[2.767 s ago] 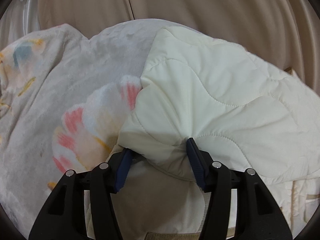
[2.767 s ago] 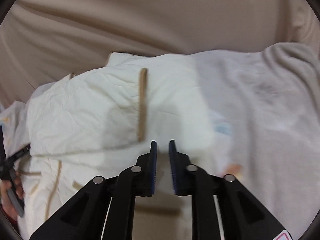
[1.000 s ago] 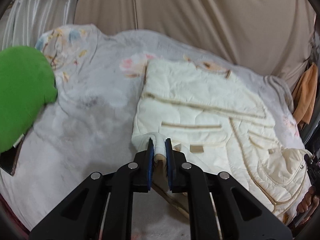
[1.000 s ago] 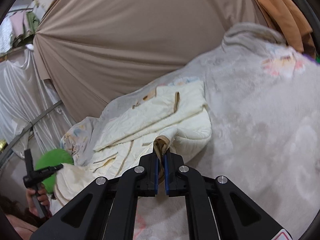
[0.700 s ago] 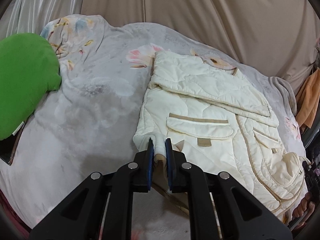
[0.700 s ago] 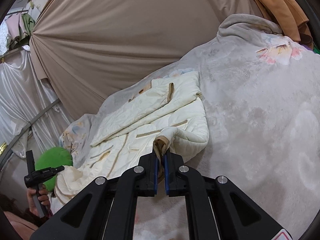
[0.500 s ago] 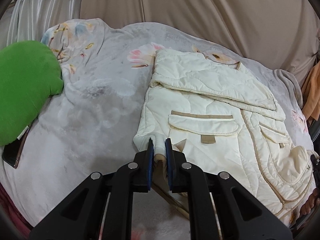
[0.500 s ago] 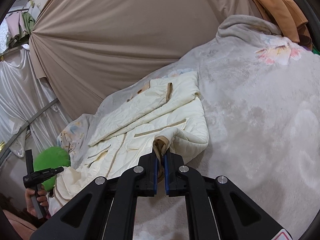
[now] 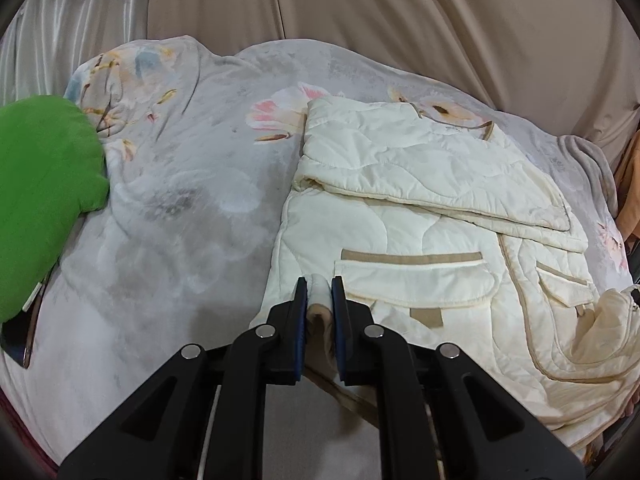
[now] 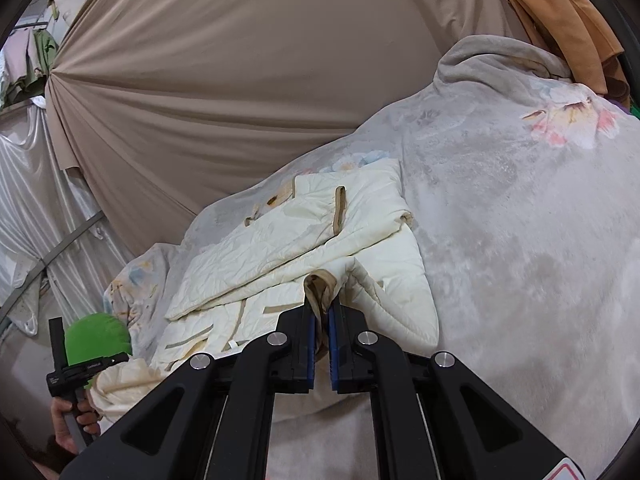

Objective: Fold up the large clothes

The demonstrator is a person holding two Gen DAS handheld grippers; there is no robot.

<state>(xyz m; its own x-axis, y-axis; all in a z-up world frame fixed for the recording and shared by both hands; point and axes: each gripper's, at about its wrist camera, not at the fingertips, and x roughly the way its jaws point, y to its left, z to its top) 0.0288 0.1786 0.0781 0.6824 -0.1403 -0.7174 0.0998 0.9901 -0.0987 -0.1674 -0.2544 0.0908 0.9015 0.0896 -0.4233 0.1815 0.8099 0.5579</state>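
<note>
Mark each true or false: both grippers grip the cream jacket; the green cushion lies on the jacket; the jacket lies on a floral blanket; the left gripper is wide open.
1. Both the left gripper and the right gripper grip the cream jacket: true.
2. The green cushion lies on the jacket: false, it sits apart, on the blanket's edge.
3. The jacket lies on a floral blanket: true.
4. The left gripper is wide open: false, it is clamped on fabric.

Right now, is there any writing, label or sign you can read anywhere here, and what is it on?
None can be read.
White lettering on the other handheld tool's black body: too small to read.
Red-edged sticker at the corner of the right tool: cut off by the frame.
Small white tag on the green cushion: no print visible.
</note>
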